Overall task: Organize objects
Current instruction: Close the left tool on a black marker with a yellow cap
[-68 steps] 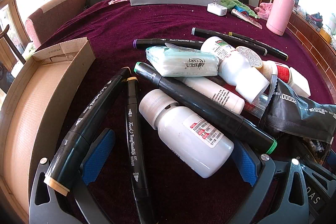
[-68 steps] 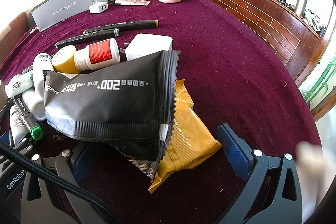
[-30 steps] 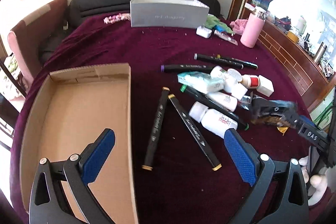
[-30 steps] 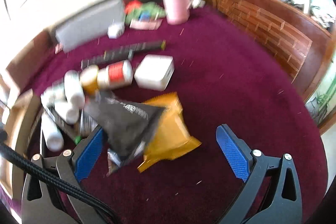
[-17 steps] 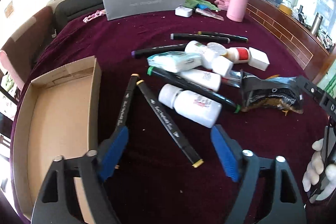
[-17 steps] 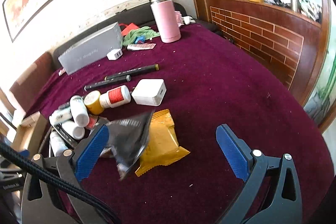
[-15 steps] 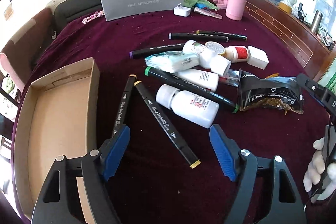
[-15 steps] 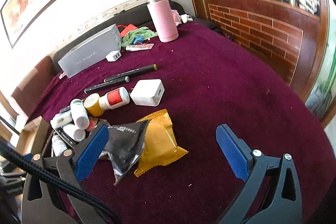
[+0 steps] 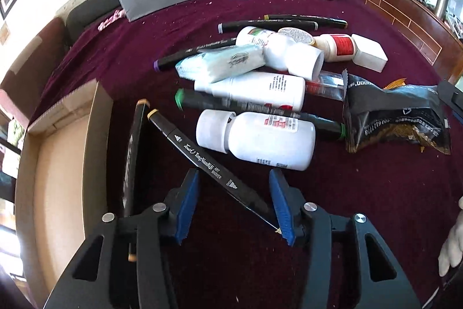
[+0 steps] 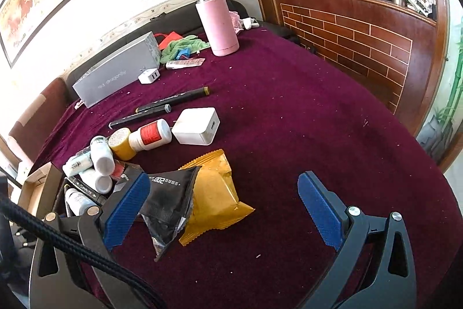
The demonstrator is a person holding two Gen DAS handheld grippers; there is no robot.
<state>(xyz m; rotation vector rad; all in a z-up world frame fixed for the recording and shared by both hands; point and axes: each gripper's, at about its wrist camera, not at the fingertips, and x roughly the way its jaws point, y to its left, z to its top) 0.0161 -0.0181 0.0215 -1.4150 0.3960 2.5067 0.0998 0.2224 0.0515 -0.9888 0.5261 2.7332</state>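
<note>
A black art marker (image 9: 202,157) with a yellow-tan cap lies slanted on the maroon cloth, its near half between the blue pads of my left gripper (image 9: 233,175). The jaws are closing; the right pad is at the marker's end, the left pad stands clear of it. A second black marker (image 9: 133,146) lies just left, beside the cardboard box (image 9: 99,112). My right gripper (image 10: 224,178) is open above a yellow packet (image 10: 211,193), with a black packet (image 10: 170,199) lying beside its left finger (image 10: 124,207).
Behind the marker sit a white bottle (image 9: 260,138), a green-capped marker (image 9: 202,102), more bottles and a tissue pack (image 9: 222,64). A white charger (image 10: 196,126), a grey box (image 10: 115,74) and a pink flask (image 10: 220,22) stand farther back. A brick-pattern wall (image 10: 361,42) borders the right.
My left gripper has come down and forward over the slanted marker, and its jaws have narrowed around it. The black packet has settled on the yellow one near my right gripper.
</note>
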